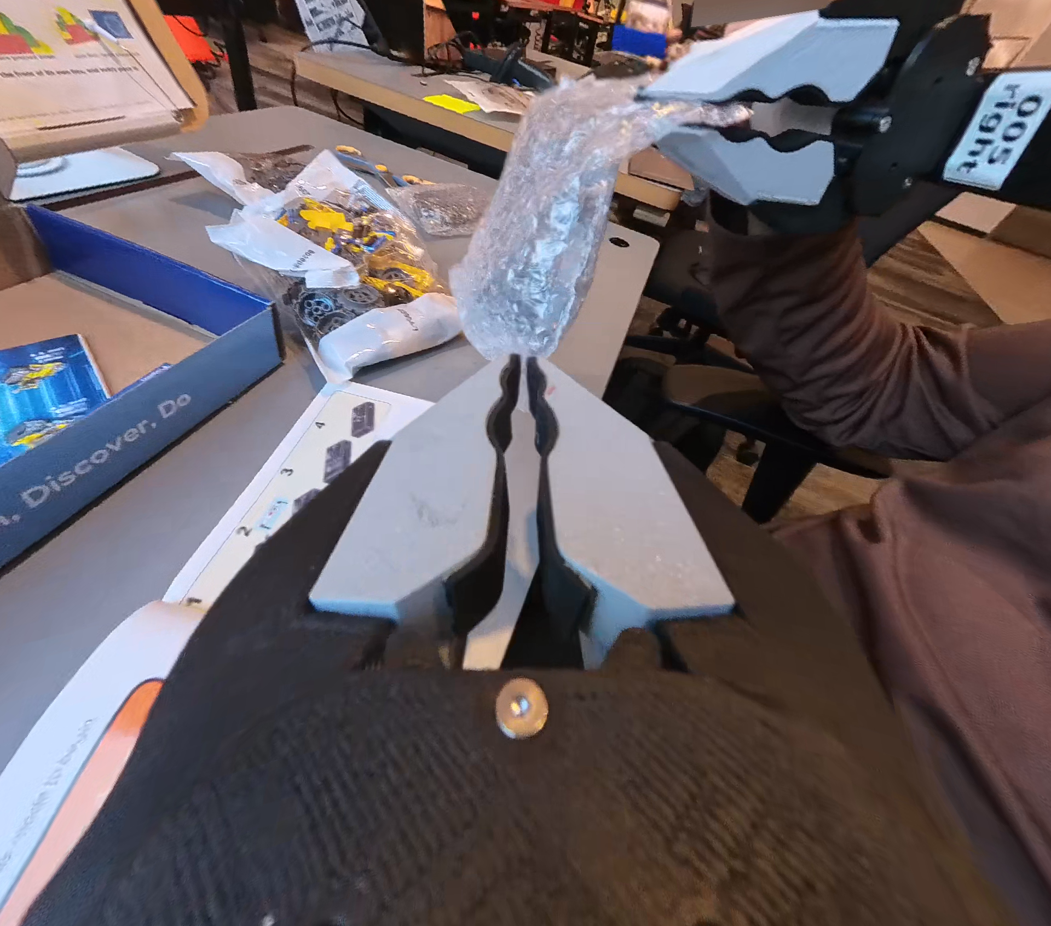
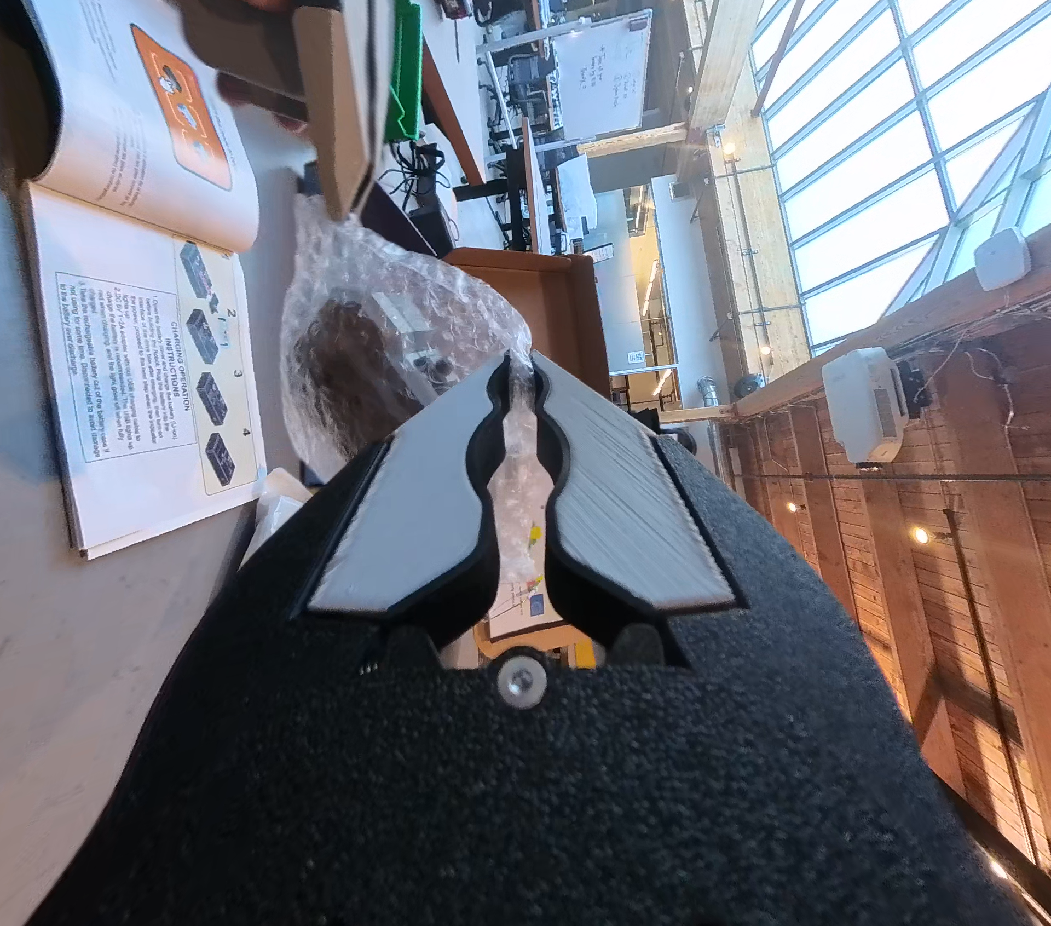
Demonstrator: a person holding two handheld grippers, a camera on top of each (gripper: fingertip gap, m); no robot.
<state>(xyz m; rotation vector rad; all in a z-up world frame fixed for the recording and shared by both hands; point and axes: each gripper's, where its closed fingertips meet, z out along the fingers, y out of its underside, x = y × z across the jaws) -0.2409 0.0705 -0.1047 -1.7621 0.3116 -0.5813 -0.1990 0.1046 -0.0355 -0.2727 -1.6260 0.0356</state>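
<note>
- Above the grey table [image 1: 170, 529], a bubble-wrap bundle [image 1: 540, 239] hung in the air, stretched between the two grippers with a dark item dimly visible inside.
- The right gripper [image 1: 691, 113] was clenched on the twisted upper end of the bundle; in the right wrist view, plastic film ran down the channel between its closed fingers [image 2: 421, 489].
- The left gripper [image 1: 522, 364] was clamped at the bundle's lower end, tips nearly together. Whether it pinched film or merely touched it could not be told with certainty, though the taut wrap suggested a pinch.
- Judged from this hold, good practice was to keep both grips on the film only, not on the item inside, and to pull evenly so the wrap did not tear unpredictably.
- The bundle was best kept over the table, so that a slipped item would fall only a short way.
- An open booklet [image 2: 142, 330] lay on the table below, just beside the left gripper.
- Bags of small parts [image 1: 341, 244] lay farther out on the table.
- A blue box [image 1: 142, 386] sat to the left of them.
</note>
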